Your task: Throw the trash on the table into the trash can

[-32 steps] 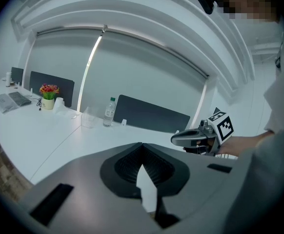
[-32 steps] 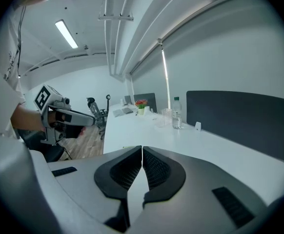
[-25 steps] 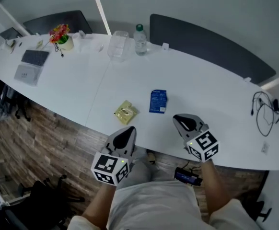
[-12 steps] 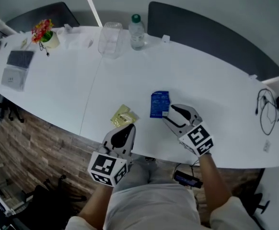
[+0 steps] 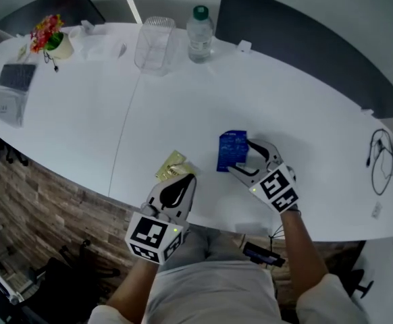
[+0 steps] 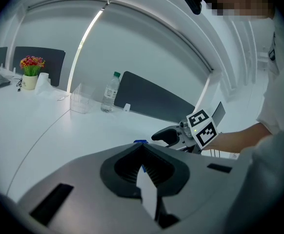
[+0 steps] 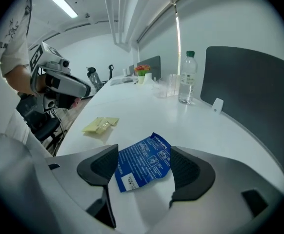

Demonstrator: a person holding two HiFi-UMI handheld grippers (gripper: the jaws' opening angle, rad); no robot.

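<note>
Blue wrapper (image 5: 233, 150) pictured flat on the white table (image 5: 298, 113), right of centre and close to the near edge. Framed by the right gripper (image 5: 245, 158), jaws just opened wide, one pad on either side of the wrapper, neither pressing on it. Pictured to the left, also by the near edge: yellow wrapper (image 5: 172, 165), just beyond the tips of the left gripper (image 5: 185, 181), jaws closed together with nothing seen between them. Seen at the far edge: water bottle (image 5: 200, 32) beside clear plastic container (image 5: 154, 44).
</note>
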